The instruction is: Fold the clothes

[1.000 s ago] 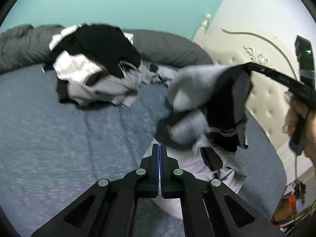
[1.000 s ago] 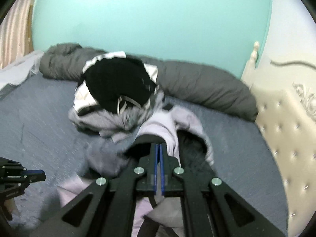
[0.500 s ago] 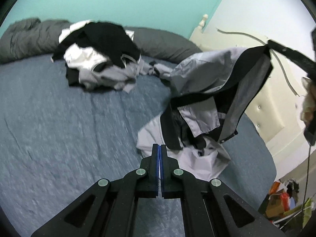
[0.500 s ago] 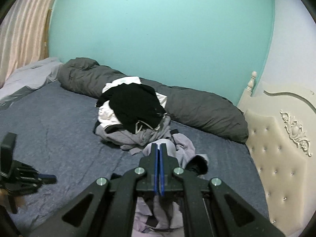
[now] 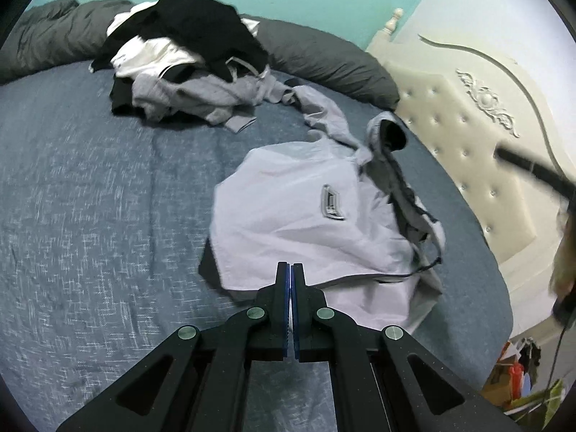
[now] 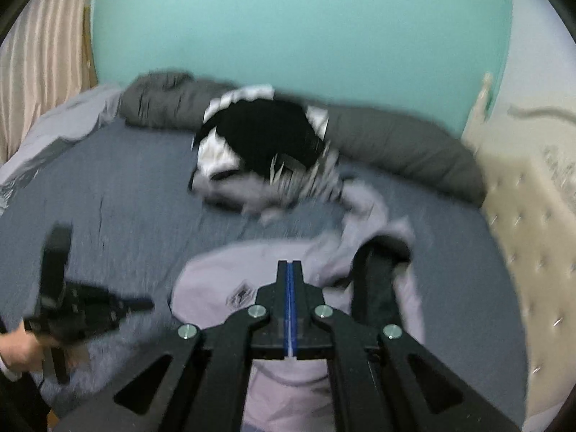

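A pale lilac jacket [image 5: 288, 216] with a small chest badge [image 5: 331, 207] lies spread on the blue bed, its dark-lined hood [image 5: 390, 133] towards the headboard. My left gripper [image 5: 290, 270] is shut and empty, with its tips just over the jacket's near hem. It also shows blurred at the left of the right wrist view [image 6: 142, 304], held by a hand. My right gripper [image 6: 290, 270] is shut with nothing between its pads, hovering above the jacket [image 6: 216, 280]. In the left wrist view the right gripper [image 5: 504, 153] is a dark blur near the headboard.
A pile of black, white and grey clothes [image 5: 187, 61] sits at the back of the bed [image 5: 90, 198], against a long dark grey bolster [image 5: 324, 57]. A cream tufted headboard [image 5: 468, 126] borders the right side. A striped curtain [image 6: 39, 61] hangs at the far left.
The jacket that hung from my right gripper now lies flat on the bed. My right gripper has swung away without it. My left gripper has dropped lower towards the jacket's hem.
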Available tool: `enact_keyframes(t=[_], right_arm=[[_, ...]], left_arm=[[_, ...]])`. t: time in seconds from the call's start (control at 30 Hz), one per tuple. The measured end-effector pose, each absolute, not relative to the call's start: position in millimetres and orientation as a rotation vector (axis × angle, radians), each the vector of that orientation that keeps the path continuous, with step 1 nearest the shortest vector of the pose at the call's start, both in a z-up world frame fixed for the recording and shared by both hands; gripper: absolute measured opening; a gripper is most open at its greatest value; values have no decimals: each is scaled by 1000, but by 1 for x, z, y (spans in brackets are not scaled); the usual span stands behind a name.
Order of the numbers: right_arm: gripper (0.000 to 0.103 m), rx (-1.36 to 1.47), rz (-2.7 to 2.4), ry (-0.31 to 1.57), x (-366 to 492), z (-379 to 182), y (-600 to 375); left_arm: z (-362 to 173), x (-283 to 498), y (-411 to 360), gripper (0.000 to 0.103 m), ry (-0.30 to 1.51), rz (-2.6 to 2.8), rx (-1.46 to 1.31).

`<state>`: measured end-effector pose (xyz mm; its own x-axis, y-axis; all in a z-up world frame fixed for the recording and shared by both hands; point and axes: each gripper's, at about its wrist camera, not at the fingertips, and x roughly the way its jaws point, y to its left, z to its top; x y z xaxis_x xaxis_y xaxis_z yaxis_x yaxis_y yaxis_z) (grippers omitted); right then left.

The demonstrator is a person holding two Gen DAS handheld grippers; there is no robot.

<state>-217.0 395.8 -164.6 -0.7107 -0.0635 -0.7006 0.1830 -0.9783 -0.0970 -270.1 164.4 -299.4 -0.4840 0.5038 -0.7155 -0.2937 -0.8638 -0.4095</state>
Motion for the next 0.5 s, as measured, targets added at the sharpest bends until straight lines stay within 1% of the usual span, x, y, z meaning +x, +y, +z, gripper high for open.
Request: enact_keyframes(t=[0.1, 0.13, 0.2, 0.23, 0.27, 0.3, 0.37, 0.43, 0.5], right_arm=[[0, 1232, -2664, 209, -224, -207, 388], [2, 1266, -2628, 210, -225, -221, 382], [9, 1331, -2561, 233, -229, -250, 365], [17, 1361, -2533, 249, -231, -264, 356], [24, 1378, -2521, 253, -233, -275, 350], [28, 1394, -2510, 255, -234, -286, 344], [44, 1417, -2504, 240, -238, -306, 337], [57, 1425, -2536, 234, -245, -319, 336], [59, 1428, -2579, 226, -251, -329, 339]], left_arm=[[-311, -273, 151, 0, -353, 2355, -1266], [-314, -273, 147, 0, -359, 2358, -1272], [-319, -272, 138, 0, -362, 2365, -1285], [-321, -271, 134, 0, -359, 2370, -1289], [-322, -270, 130, 0, -356, 2374, -1292], [-323, -269, 125, 0, -353, 2379, -1295], [-323, -268, 117, 0, -351, 2388, -1295], [-322, -268, 111, 1, -347, 2393, -1291], [-322, -268, 106, 1, -343, 2398, -1287]])
